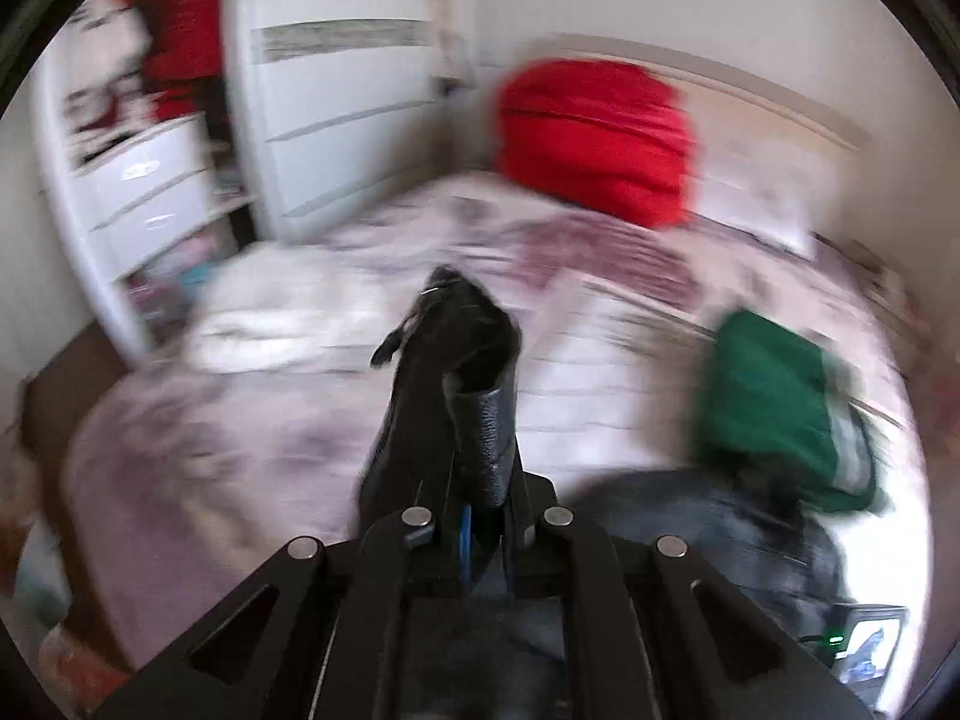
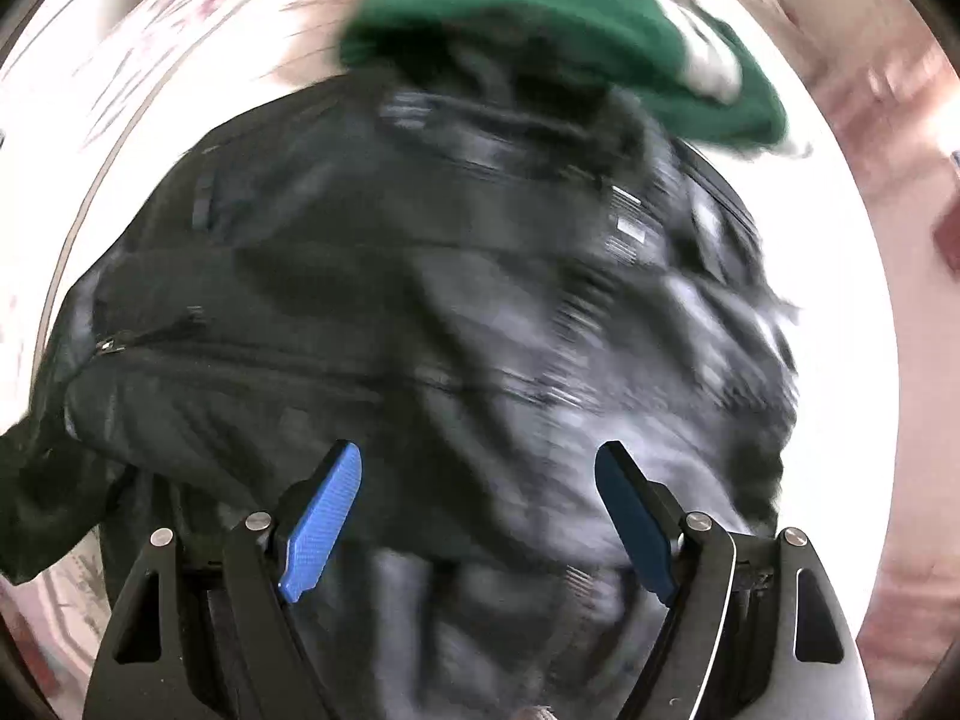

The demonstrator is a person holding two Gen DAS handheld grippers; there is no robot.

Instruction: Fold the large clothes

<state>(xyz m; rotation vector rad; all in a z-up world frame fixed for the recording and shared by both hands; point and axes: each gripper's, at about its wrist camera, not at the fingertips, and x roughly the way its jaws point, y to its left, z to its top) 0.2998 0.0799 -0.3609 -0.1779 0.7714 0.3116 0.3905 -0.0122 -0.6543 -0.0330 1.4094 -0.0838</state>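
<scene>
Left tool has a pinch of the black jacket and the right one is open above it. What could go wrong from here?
1. The left tool grips only a small bit of the jacket; it may slip out.
2. The green garment overlaps the jacket's far edge and could get dragged along.
3. The open right tool pins nothing, so the whole jacket may shift.

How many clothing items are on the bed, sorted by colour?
Black: 1, the black zippered jacket, a fold pinched in the left gripper
Green: 1, the folded green garment
Red: 1, the red bundle of fabric
Total: 3
</scene>
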